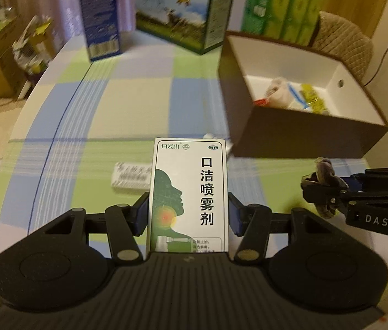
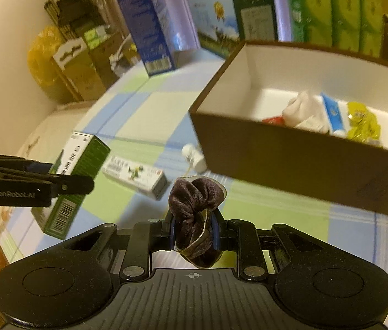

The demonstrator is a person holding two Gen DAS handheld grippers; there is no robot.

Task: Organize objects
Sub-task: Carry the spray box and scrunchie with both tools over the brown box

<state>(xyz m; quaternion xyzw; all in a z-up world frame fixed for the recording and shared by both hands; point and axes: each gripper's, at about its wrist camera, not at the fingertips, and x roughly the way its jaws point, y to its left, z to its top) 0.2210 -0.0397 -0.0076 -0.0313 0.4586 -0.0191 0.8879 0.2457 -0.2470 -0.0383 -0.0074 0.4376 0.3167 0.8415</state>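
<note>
**Velvet and cardboard held, box ahead**

Velvet first: a dark purple scrunchie [image 2: 196, 220] sits pinched between the blue pads of the right gripper [image 2: 192, 233], whose jaws are nearly together, squeezing the fabric. The white-and-green medicine carton [image 1: 190, 195] stands upright in the left gripper [image 1: 190, 214], jaws closed against its two long sides. Both loads hang above the checked tablecloth [image 1: 128, 96], just short of the brown storage box [image 2: 290, 170], whose white interior already holds a white bag, a blue-and-white tube and a yellow packet. A toothpaste box [image 2: 136, 176] and a small white bottle [image 2: 194, 156] lie on the cloth beside the storage box's near wall.

The risks appear to be these: the scrunchie is soft and bunched, so it could cling to a pad when released; the carton, gripped low, could tip as it clears the near wall; and the two grippers, close together, could knock each other if both move to the opening at once.
</note>
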